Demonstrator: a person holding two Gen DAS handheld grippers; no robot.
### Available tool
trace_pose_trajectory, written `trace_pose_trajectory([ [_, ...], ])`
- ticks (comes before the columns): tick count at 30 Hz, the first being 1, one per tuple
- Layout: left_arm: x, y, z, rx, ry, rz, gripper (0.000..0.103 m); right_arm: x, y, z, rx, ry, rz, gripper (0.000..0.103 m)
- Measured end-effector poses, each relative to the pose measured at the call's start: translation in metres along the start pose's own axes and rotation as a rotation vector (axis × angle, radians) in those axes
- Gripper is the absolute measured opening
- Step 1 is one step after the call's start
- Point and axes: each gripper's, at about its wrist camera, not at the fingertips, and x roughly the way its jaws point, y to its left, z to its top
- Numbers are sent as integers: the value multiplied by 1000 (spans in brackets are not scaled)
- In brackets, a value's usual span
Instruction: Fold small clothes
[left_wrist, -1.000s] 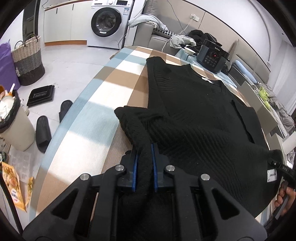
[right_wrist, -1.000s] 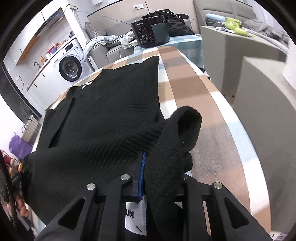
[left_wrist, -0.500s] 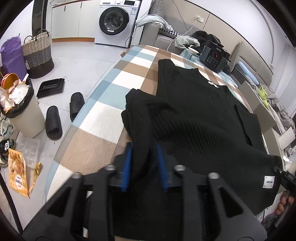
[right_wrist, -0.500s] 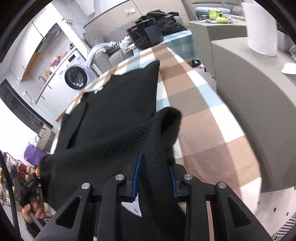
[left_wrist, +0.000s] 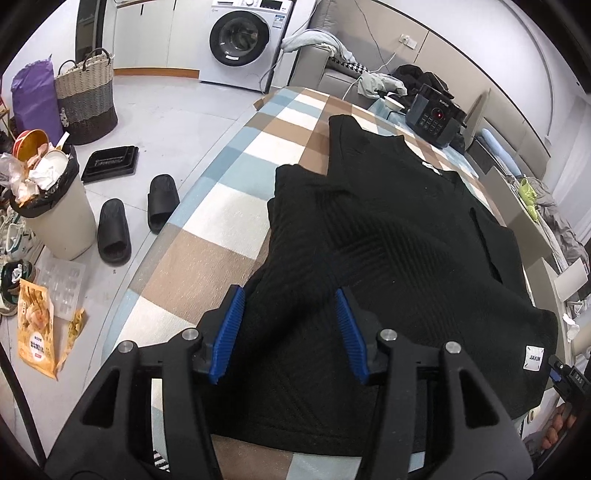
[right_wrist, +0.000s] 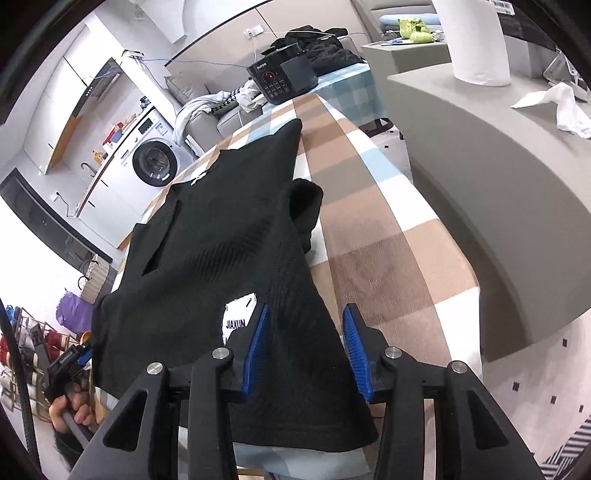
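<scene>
A black ribbed knit sweater (left_wrist: 399, 236) lies flat on the checked table (left_wrist: 221, 206), both sleeves folded back along its sides. It also shows in the right wrist view (right_wrist: 221, 236), with a white label (right_wrist: 236, 321) near the hem. My left gripper (left_wrist: 288, 325) is open, blue pads wide apart above the left side of the hem. My right gripper (right_wrist: 306, 350) is open above the right side of the hem. Neither holds cloth.
A black cooker (left_wrist: 436, 114) stands at the table's far end. Left of the table are black slippers (left_wrist: 114, 229), a full bin (left_wrist: 48, 206) and a woven basket (left_wrist: 85, 99). A grey counter (right_wrist: 498, 177) with a paper roll (right_wrist: 476, 40) stands right of the table.
Both grippers opened and let go of the sleeves they held. They pulled back toward the hem. The sleeves now lie flat along the sweater's sides.
</scene>
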Motion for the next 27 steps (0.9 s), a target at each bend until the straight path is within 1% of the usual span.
trace_pose_trajectory([
  [7, 6, 3, -3, -1, -2, 16, 47, 4, 5, -4, -30, 7, -22, 42],
  [9, 6, 4, -3, -12, -8, 14, 36, 5, 9, -5, -58, -1, -36, 39],
  [11, 8, 5, 0, -27, -11, 6, 9, 4, 14, -5, -94, -17, -46, 22],
  [13, 3, 8, 0, -46, -39, -13, 2, -2, 20, -3, -126, -58, -49, 8],
  [15, -6, 7, 2, -43, -79, -20, 1, -11, 25, 0, -143, -106, -33, 6],
  [18, -16, 6, 8, -45, -118, -33, 0, -21, 34, 12, -158, -164, -11, 5],
  [24, -30, 0, 33, -50, -189, -55, 0, -22, 56, 55, -173, -275, 2, 3],
  [27, -32, -6, 50, -43, -221, -61, 0, -16, 64, 82, -146, -324, 7, 3],
])
